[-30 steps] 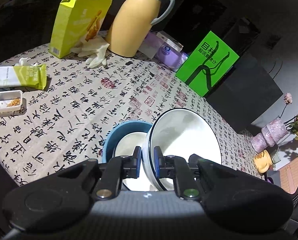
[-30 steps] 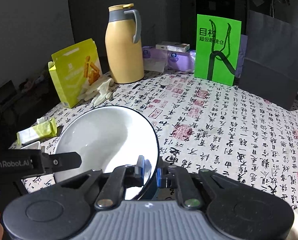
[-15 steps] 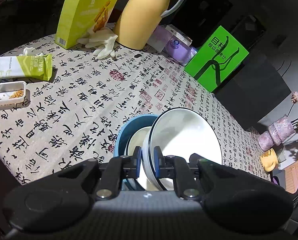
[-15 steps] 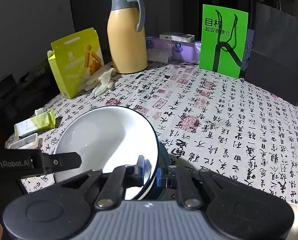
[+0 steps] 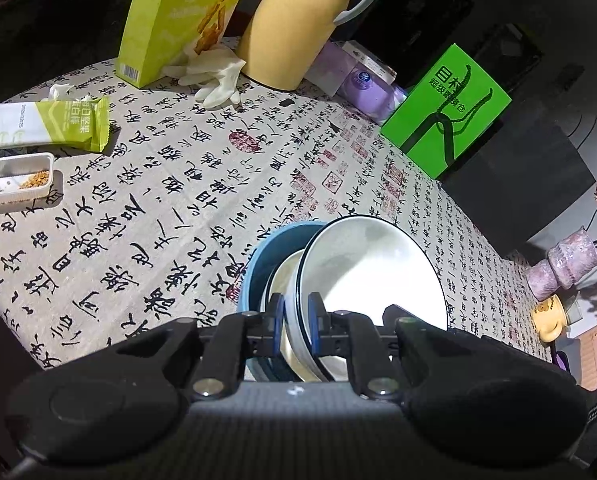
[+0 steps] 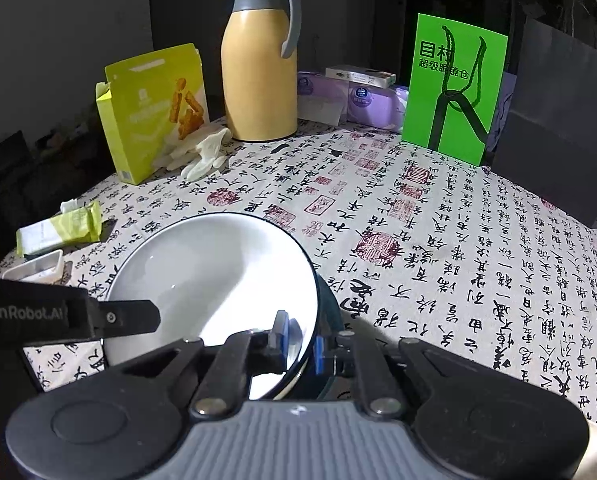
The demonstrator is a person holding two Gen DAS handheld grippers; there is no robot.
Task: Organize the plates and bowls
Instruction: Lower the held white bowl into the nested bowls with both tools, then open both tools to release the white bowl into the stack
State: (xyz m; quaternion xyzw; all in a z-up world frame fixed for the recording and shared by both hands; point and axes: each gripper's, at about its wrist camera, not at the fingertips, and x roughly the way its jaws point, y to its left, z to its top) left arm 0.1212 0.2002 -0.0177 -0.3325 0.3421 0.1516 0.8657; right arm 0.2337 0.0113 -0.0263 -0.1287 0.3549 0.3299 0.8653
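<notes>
Lowered since a second ago: your white bowl [image 5: 372,276] now hangs nearer the blue bowl [image 5: 258,268].

Left view: your left tool [image 5: 296,322] pinches the white bowl's near rim, its fingers pressed onto it. The bowl stands tilted, partly inside the blue bowl on the desk [image 5: 146,200], with a smaller dish [image 5: 284,276] nested there. Right view: your right tool [image 6: 300,338] pinches the opposite rim of the white bowl [image 6: 214,284], dark bowl edge [image 6: 330,312] just beyond. Nesting looks close; level it, then sink straight down.
</notes>
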